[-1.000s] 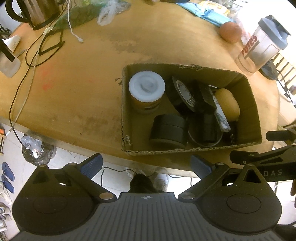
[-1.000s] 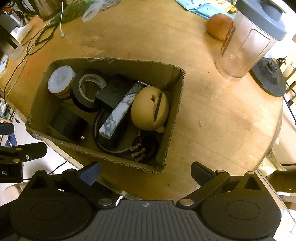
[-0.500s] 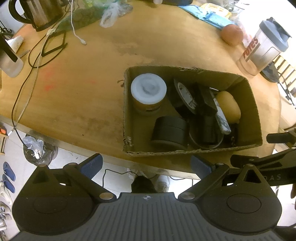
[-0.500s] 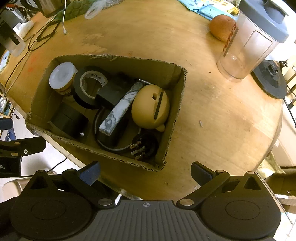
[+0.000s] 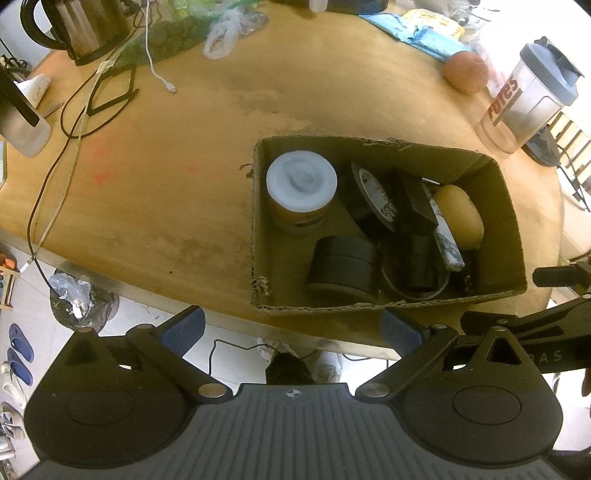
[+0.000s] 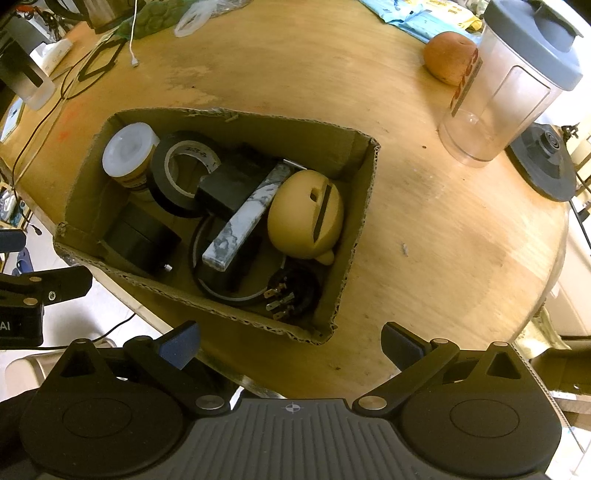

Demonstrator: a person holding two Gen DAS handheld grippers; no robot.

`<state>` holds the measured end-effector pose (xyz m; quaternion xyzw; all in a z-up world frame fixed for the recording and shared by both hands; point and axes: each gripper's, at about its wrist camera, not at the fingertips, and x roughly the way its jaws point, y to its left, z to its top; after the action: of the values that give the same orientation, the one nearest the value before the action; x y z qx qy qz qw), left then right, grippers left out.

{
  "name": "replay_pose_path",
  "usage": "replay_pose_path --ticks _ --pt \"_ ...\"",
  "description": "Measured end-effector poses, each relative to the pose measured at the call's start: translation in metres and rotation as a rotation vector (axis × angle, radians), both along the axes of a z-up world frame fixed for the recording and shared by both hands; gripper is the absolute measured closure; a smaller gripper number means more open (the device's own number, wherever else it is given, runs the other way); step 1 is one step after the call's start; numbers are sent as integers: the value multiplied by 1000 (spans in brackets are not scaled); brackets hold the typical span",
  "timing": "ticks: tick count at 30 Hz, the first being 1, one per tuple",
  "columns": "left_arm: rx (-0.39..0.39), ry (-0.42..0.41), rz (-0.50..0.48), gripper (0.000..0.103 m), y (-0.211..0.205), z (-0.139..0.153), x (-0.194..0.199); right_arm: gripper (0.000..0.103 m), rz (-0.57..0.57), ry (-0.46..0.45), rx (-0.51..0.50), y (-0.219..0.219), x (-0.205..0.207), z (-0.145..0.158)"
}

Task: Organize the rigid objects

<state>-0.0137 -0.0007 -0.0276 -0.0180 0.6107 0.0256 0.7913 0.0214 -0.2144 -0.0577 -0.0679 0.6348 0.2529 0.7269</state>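
A cardboard box [image 5: 509, 221] [image 6: 365, 192] stands near the table's front edge. In it are a white-lidded jar [image 5: 301, 182] [image 6: 127, 149], a black tape roll [image 5: 369, 195] [image 6: 181, 173], a black puck-shaped case [image 5: 341, 267] [image 6: 142, 240], a marbled bar [image 5: 447, 240] [image 6: 243, 221], a yellow rounded object [image 5: 460, 212] [image 6: 306, 214] and a black plug part [image 6: 291, 291]. My left gripper [image 5: 291, 330] is open and empty, held back in front of the box. My right gripper [image 6: 290, 341] is open and empty, just before the box's near right corner.
A clear shaker bottle with a grey lid [image 5: 528, 99] [image 6: 513, 81] and an orange fruit [image 5: 465, 72] [image 6: 450, 57] stand at the back right. A kettle [image 5: 92, 26], cables [image 5: 103, 99] and plastic bags [image 5: 225, 33] lie at the back left. A black disc [image 6: 543, 162] lies at the right.
Both grippers have drawn back slightly from the box, so it sits a little farther up in each view. Both stay open and empty.
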Motion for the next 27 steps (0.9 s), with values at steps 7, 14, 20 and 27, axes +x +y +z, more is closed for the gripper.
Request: replay_pose_path --ticks 7,14,20,27 --pt "1 1 -2 0 1 0 0 0 0 0 0 0 0 0" --pt "2 -5 -3 0 4 0 0 0 -1 3 -2 1 1 0" --pt "12 -10 -3 0 2 1 -1 0 -1 4 -2 1 1 -1" --pt "6 -9 -5 0 3 0 -1 0 -1 5 -2 2 1 -1"
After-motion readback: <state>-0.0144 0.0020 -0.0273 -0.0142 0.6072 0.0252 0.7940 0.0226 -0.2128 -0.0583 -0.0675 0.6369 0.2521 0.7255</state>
